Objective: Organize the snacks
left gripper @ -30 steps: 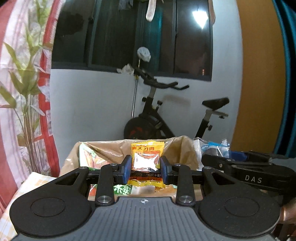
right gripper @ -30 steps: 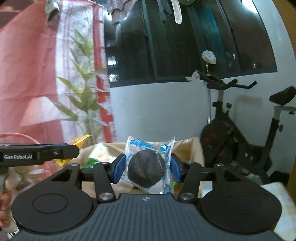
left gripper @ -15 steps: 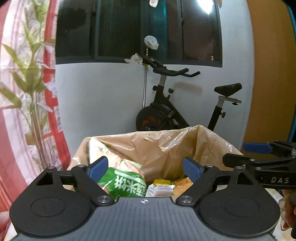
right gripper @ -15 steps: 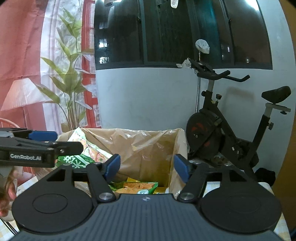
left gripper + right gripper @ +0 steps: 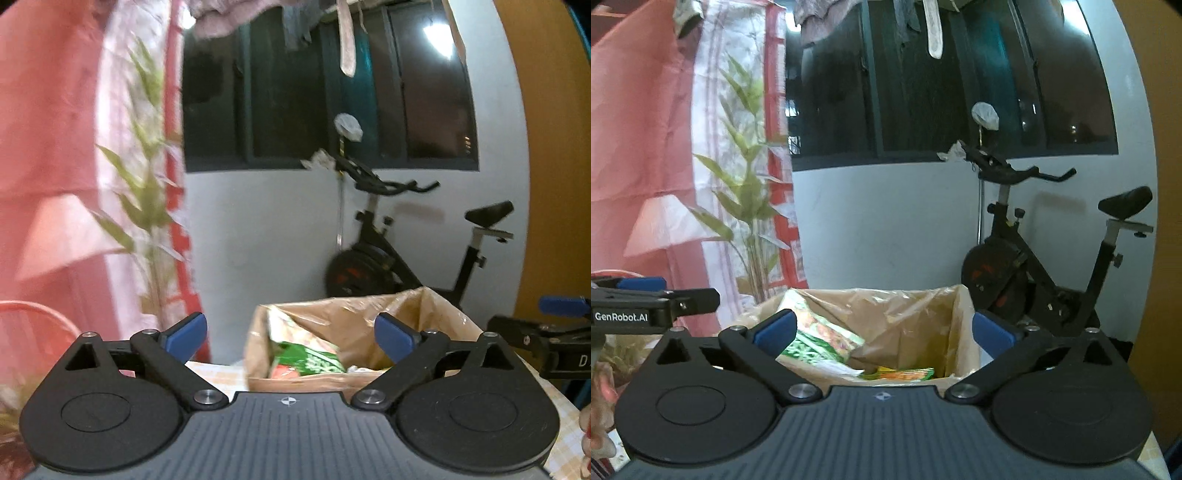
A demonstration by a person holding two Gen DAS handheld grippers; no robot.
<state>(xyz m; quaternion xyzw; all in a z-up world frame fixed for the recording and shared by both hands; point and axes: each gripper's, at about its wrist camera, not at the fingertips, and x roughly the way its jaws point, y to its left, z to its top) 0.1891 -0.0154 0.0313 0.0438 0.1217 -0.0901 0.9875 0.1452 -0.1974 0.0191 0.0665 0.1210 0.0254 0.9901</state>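
A cardboard box lined with a tan plastic bag [image 5: 373, 325] [image 5: 908, 325] stands on the table ahead, with several snack packs inside. A green and orange pack [image 5: 310, 360] [image 5: 820, 339] leans against its left wall, and flat yellow-green packets [image 5: 905, 373] lie at the bottom. My left gripper [image 5: 290, 336] is held back from the box, its jaws opening wide with nothing between them. My right gripper [image 5: 882, 332] is likewise back from the box, its jaws opening wide and empty. Each gripper shows at the edge of the other's view.
A black exercise bike [image 5: 399, 251] [image 5: 1034, 258] stands against the white wall behind the box. A pink curtain and a leafy plant [image 5: 746, 206] are at the left. A checked tablecloth [image 5: 221, 376] covers the table. An orange-brown panel [image 5: 546, 184] is at the right.
Both grippers let go of their snacks, the yellow pack and the dark round cake, opened wide and drew back and up from the box. The left view swung leftward.
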